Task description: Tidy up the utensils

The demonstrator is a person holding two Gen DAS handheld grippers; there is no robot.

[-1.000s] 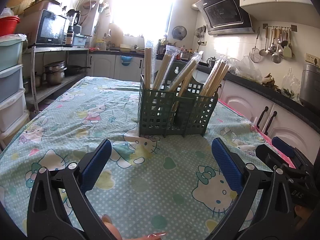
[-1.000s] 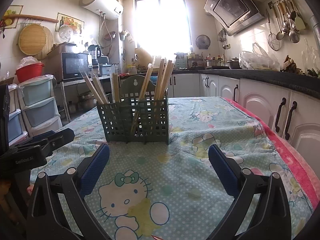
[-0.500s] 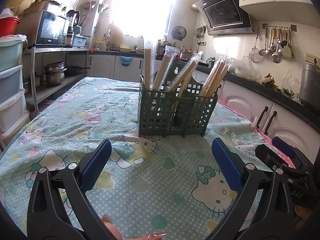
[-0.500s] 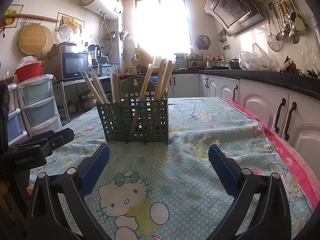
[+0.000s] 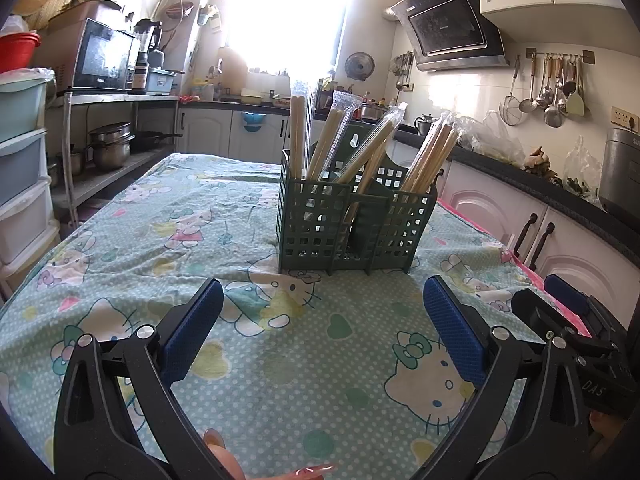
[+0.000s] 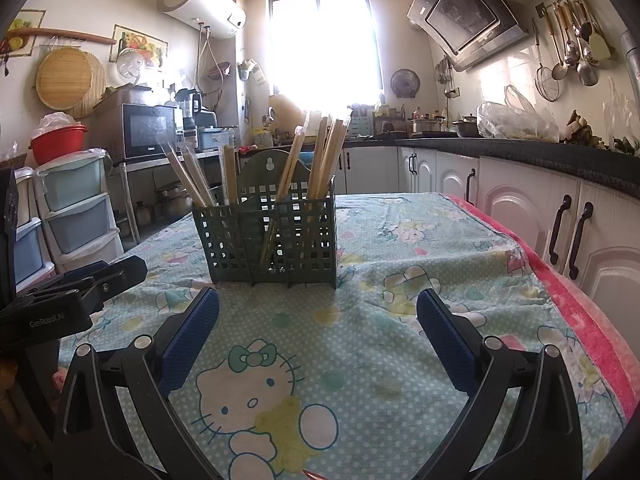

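Left wrist view, nearest first: the left gripper hangs low over the surface, its jaws spread wide and holding nothing, with only the cartoon-print cloth showing between the blue pads. Off to its right, at the frame's edge, sits the right gripper; the right wrist view shows that one likewise released, jaws apart and empty over the same cloth, with the left gripper's body just beside it on the left. Farther on, near the middle of the surface and well apart from both sets of jaws, stands the green basket, upright, roughly centred ahead of each gripper. Bundles of chopsticks stand leaning in its compartments, several in clear plastic sleeves; the exact count per compartment is hard to read through the lattice and the window glare. Judging by this, the sorting looks largely or wholly done: no loose chopsticks lie on the cloth anywhere in either view, and everything visible is already in the basket. What may be left, if anything, is straightening the leaning bundles or pulling the grippers away, though part of the surface behind the basket is hidden. Beyond lie the counter and the bright window.
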